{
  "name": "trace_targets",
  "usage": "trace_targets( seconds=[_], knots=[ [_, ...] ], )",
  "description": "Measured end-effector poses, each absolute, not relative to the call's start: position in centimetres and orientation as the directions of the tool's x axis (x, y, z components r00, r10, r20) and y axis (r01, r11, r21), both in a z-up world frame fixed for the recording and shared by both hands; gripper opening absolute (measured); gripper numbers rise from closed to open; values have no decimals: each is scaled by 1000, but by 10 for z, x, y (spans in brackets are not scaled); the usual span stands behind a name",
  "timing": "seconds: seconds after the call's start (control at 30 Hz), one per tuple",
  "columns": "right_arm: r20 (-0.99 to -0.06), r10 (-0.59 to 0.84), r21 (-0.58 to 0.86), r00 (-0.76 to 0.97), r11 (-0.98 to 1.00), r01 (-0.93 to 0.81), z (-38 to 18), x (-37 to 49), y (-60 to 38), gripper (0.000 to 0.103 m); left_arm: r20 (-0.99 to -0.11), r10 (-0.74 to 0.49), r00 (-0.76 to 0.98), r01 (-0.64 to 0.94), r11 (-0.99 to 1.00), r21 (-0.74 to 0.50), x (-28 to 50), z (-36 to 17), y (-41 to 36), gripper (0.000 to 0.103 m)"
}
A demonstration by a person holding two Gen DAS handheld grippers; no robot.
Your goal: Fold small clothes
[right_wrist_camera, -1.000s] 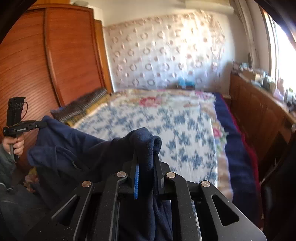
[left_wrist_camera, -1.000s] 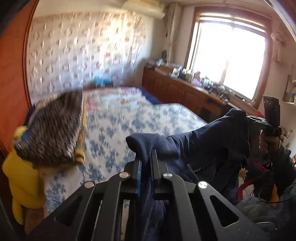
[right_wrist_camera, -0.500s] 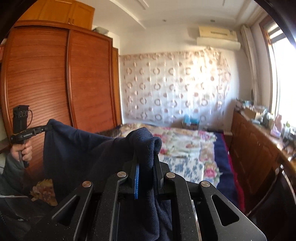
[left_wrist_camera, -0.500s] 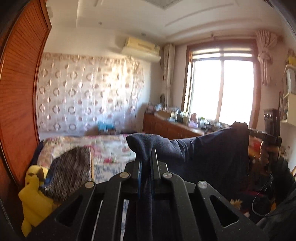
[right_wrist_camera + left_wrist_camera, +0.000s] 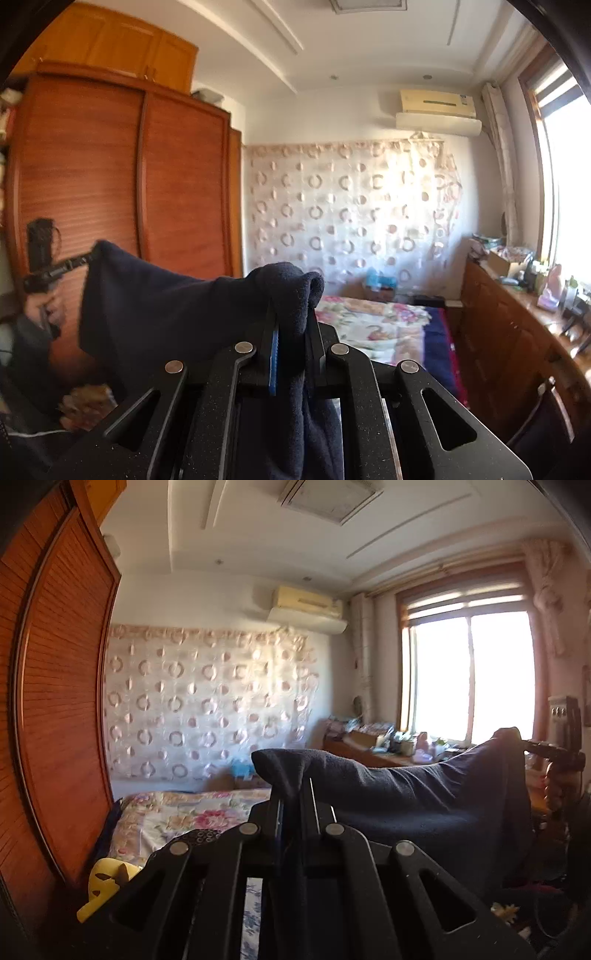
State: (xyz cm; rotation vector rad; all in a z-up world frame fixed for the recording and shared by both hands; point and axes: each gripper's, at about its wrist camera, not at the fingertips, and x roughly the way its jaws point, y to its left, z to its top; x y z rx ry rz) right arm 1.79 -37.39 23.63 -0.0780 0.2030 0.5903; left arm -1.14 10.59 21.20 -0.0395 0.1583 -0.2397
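holding a navy fleece garment (image 5: 406, 794) stretched in the air between my two tongs: left gripper (image 5: 293, 805) and right gripper (image 5: 293, 332) each pinch a top corner, above the foot edge of the floral bed (image 5: 384, 328).

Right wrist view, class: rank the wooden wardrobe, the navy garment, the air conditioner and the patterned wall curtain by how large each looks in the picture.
1. wooden wardrobe
2. patterned wall curtain
3. navy garment, though it hangs nearest the camera, so its rank is unsure
4. air conditioner
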Motion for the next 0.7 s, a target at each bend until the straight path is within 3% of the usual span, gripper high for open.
trace_targets(
  seconds=[0.23, 0.27, 0.33, 0.37, 0.5, 0.7],
  knots=[
    [-384, 404, -45, 830, 890, -454, 192, 157, -342, 10, -326, -106, 939, 115, 993, 8, 144, 136, 107, 15],
    [-424, 367, -37, 828, 906, -421, 174, 188, -337, 15, -377, -100, 921, 113, 994, 13, 164, 120, 107, 15],
    [-525, 259, -51, 810, 941, -334, 130, 246, -330, 49, -478, -102, 872, 117, 993, 2, 199, 87, 112, 18],
    [-555, 195, -63, 809, 960, -274, 109, 267, -331, 51, -507, -109, 855, 121, 993, -9, 207, 74, 112, 21],
    [-632, 180, 10, 754, 975, -224, 49, 300, -343, 51, -597, -152, 788, 167, 986, -30, 205, 30, 103, 34],
    [-676, 241, 42, 697, 956, -291, -2, 268, -347, 51, -630, -210, 747, 215, 974, -70, 174, 2, 86, 43]
  ],
)
